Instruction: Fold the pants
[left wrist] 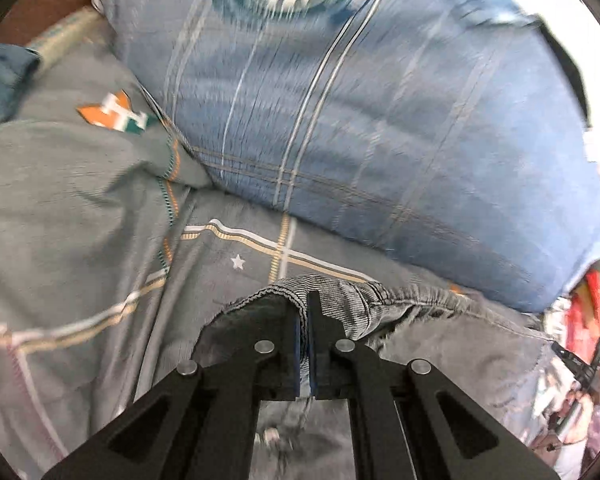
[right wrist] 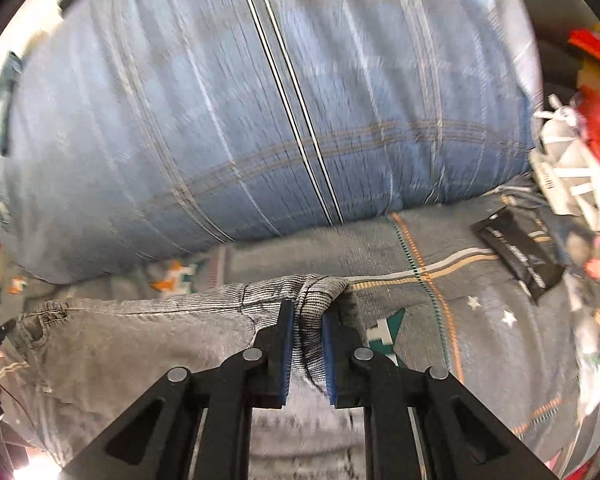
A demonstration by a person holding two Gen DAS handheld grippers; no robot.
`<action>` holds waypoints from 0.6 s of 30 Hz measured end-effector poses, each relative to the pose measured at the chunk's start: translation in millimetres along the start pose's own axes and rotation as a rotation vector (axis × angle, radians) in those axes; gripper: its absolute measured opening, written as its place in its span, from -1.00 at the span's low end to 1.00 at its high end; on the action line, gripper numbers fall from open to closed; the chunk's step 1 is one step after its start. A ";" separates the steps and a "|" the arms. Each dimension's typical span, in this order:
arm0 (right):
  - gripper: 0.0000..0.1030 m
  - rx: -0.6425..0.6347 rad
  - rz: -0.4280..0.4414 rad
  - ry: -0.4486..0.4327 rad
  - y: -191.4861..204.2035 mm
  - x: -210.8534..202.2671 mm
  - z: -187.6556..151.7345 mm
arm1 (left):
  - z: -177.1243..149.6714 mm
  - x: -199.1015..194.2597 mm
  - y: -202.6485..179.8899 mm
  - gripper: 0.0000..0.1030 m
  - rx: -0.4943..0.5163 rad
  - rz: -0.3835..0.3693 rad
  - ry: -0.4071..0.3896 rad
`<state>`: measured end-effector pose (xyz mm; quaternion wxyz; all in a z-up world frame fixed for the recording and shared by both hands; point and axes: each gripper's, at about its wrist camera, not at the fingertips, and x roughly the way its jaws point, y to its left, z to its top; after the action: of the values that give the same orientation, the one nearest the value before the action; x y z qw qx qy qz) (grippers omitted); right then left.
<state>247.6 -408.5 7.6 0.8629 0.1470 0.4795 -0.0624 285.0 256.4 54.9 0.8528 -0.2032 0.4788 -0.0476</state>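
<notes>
Two grippers pinch the waistband of one pair of grey pants above a bed.

The left gripper (left wrist: pixel 306 304) is clamped nearly flat on a waistband corner of the grey corduroy pants (left wrist: pixel 380 304); the right gripper (right wrist: pixel 308 316) is closed narrowly on a thicker bunch of the same waistband (right wrist: pixel 188 308). The pants hang between them over the grey patterned bedsheet (left wrist: pixel 80 200), near one large blue plaid pillow (left wrist: pixel 380 120) along the bed's far edge. One black packet (right wrist: pixel 520 248) lies toward the bed's right edge.

Ribbed grey cloth pants (right wrist: pixel 140 332); matt, woven cotton bedsheet (left wrist: pixel 80 200).
</notes>
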 end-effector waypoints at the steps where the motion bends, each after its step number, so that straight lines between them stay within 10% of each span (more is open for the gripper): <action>1: -0.74 0.007 0.016 -0.025 -1.9 -14.7 -4.9 | -9.2 -12.9 -2.8 -0.95 0.007 -0.012 -0.019; 8: -0.73 -0.025 0.107 -0.143 -20.4 -92.8 -104.5 | -97.0 -90.2 18.3 -0.95 0.067 -0.074 -0.090; 16: -0.63 0.022 0.127 0.148 -61.4 -41.2 -257.5 | -205.8 -41.1 76.6 -0.86 0.091 0.038 0.189; 18: -0.19 0.071 0.157 0.160 -70.4 -45.6 -263.6 | -208.4 -38.7 81.7 -0.78 0.093 0.078 0.207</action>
<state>-7.4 -394.2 -98.5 0.8184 0.2191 0.5313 0.0001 80.8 279.0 -41.9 0.8086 -0.1388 0.5689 -0.0572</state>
